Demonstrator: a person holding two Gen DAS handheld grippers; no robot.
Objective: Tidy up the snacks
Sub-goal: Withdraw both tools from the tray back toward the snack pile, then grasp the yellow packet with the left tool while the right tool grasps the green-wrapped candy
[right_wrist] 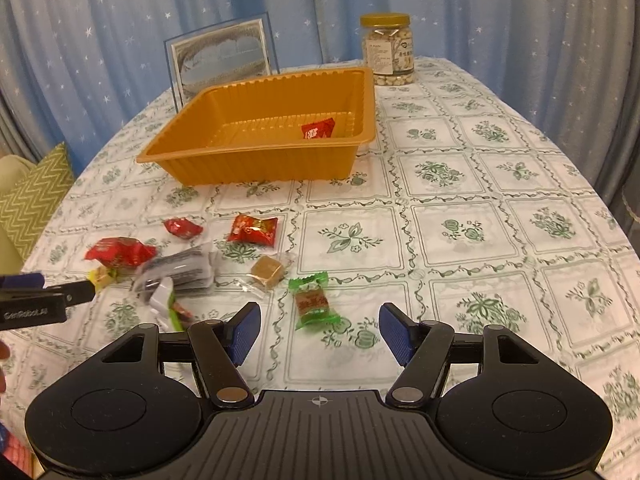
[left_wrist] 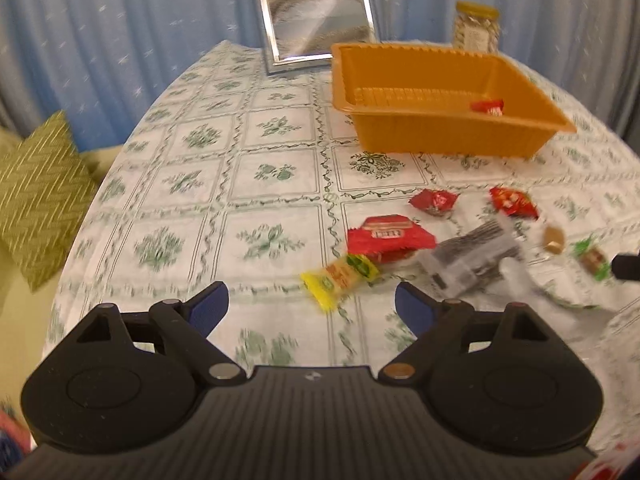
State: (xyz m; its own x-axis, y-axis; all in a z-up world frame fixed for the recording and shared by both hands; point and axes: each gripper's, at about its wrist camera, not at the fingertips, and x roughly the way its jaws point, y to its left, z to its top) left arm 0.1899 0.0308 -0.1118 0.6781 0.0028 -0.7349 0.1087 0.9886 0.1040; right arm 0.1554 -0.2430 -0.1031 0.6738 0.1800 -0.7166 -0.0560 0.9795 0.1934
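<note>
looking down at the table [right_wrist: 480, 208] w/ both tools, i see the snacks in a loose pile and the tray [right_wrist: 248, 160] past them, farther from me.

my right gripper [right_wrist: 320, 330] has its fingers apart, nothing between them. the green candy [right_wrist: 314, 300] lies right in front of the gap, a bit toward the left finger, not touching either one. its long side runs near straight away from me, so the fingers would close on its two long edges. that looks like the easy way to grab it. the brown cube [right_wrist: 267, 271] sits just beyond it to the left.

my left gripper [left_wrist: 312, 308] is spread wide too, holding nothing. the yellow candy [left_wrist: 340, 278] is just ahead of its gap, lying tilted, one end near me and the other end up to the right. it touches the big red pack [left_wrist: 386, 238], so a grab there could bump the pack. the grey pack [left_wrist: 472, 258] is to the right of that. two small red candies [left_wrist: 434, 202] lie farther back.

the tray holds one red candy [right_wrist: 318, 129] so far, so most of the job is left.

i think the right tool is nearer a clean pick: green candy, straight ahead. the left pic is blurry, so i can't tell small gaps there.
</note>
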